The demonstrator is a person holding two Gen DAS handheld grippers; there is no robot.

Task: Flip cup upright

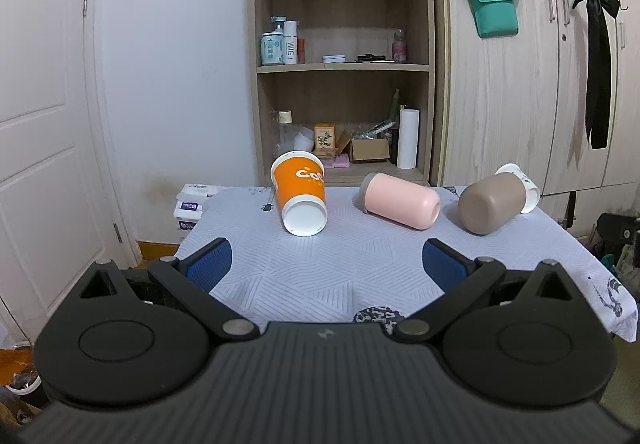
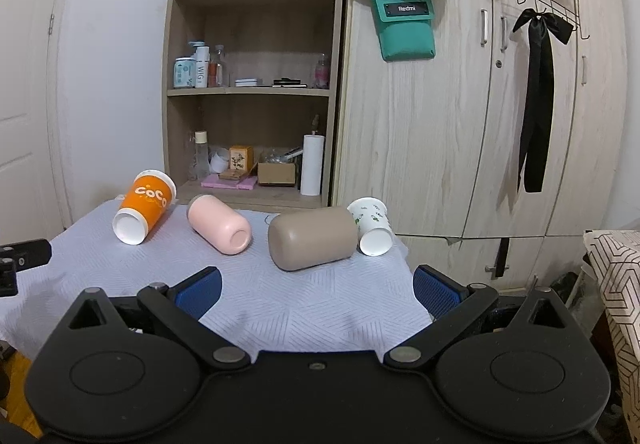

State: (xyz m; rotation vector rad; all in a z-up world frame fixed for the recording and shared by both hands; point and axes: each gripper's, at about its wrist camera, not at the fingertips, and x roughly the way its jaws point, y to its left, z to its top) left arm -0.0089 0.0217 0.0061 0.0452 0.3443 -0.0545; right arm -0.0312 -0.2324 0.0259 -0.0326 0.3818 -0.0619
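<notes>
Both of my grippers are released and carry nothing. My left gripper (image 1: 326, 264) hangs above the near part of the table (image 1: 304, 284), its blue pads (image 1: 210, 264) spread wide with only tablecloth between them. My right gripper (image 2: 316, 290) hangs above the near right part of the table (image 2: 280, 308), jaws equally spread, its right pad (image 2: 436, 294) out past the table's right edge.

Four cups lie on their sides in a row along the far edge of the table, none upright:

1. Orange paper cup (image 1: 299, 196) (image 2: 145, 206): nearest the far left corner, white base toward me, mouth toward the far edge.
2. Pink cup (image 1: 400, 201) (image 2: 219, 225): just right of the orange one and apart from it, closed end angled toward me and to the right.
3. Brown cup (image 1: 491, 204) (image 2: 312, 238): right of centre, rounded bottom toward me and to the left. It lies closest to my right gripper.
4. White paper cup (image 1: 524, 188) (image 2: 372, 226) with a small green print: at the far right corner, partly behind the brown cup and touching or nearly touching it; I cannot tell which.

A pale patterned cloth covers the table and drapes over its edges. Behind the far edge stand an open wooden shelf unit (image 1: 342, 64) (image 2: 252, 92) and a wardrobe (image 2: 460, 124).
</notes>
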